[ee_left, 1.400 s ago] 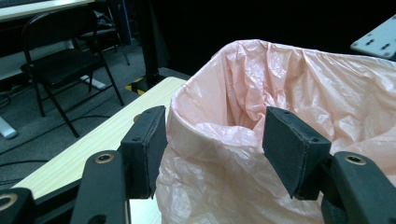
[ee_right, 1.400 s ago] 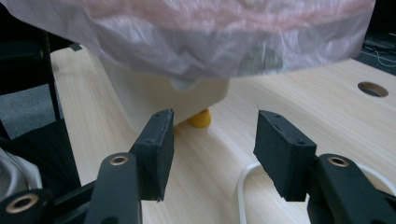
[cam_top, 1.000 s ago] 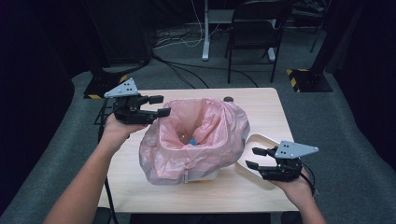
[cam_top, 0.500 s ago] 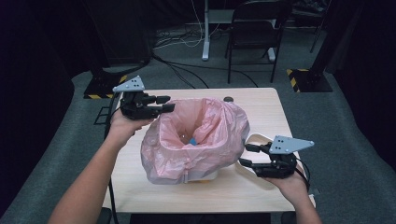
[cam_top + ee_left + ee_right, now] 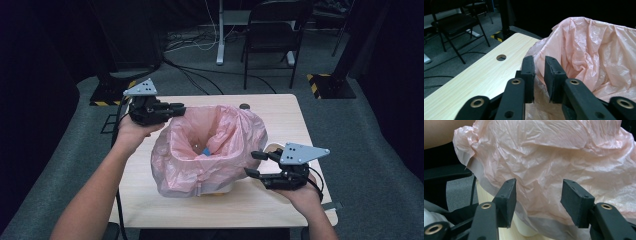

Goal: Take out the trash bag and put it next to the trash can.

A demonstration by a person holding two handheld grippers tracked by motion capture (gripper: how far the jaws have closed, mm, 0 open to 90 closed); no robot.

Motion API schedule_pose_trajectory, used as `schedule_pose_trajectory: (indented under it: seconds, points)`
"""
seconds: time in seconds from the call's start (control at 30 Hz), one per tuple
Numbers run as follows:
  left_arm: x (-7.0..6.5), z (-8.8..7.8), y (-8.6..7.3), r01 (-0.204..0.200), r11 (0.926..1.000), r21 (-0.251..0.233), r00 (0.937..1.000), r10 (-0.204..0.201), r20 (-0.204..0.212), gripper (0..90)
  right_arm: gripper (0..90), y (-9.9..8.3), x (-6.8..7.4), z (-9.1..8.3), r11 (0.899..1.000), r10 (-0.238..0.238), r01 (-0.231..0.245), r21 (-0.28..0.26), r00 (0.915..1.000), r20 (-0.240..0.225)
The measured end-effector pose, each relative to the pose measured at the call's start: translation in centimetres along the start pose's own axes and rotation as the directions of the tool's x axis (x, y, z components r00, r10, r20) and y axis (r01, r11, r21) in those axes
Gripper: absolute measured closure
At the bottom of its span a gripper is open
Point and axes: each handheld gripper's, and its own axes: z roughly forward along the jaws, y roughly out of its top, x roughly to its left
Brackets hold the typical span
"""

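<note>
Left gripper [image 5: 177, 108] has just been closing on the crinkled pink plastic bag's [image 5: 210, 145] ten-o'clock rim (probably to seat it); a narrow gap remains, grip uncertain. Right gripper [image 5: 254, 164], wide open and empty, waits at four o'clock.

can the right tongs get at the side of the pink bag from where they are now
Probably yes. The right tongs stand open, level with the pink bag and facing its near side, with bare table between them. In the right gripper view the bag's crinkled wall lies straight ahead of the open jaws.

Bag [image 5: 220, 145]: translucent pink. Table [image 5: 280, 112]: pale wood grain. Grippers: black, grey plates. Item [image 5: 206, 151] inside bag: blue.
</note>
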Motion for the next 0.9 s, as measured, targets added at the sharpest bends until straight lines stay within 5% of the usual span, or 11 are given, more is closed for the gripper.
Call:
schedule_pose_trajectory:
  seconds: [0.5, 0.9]
  points:
    - [-0.1, 0.2, 0.8, -0.025, 0.9992, 0.032, 0.9994, 0.026, -0.021, 85.8, 57.4, 0.5, 0.8, 1.0, 0.999, -0.027, 0.027, -0.037, 0.9996, 0.001]
    - [-0.1, 0.1, 1.2, -0.034, 0.9986, 0.041, 0.9990, 0.035, -0.027, 88.3, 87.0, 1.1, 1.0, 0.5, 0.996, -0.072, 0.070, -0.056, 0.9966, -0.040]
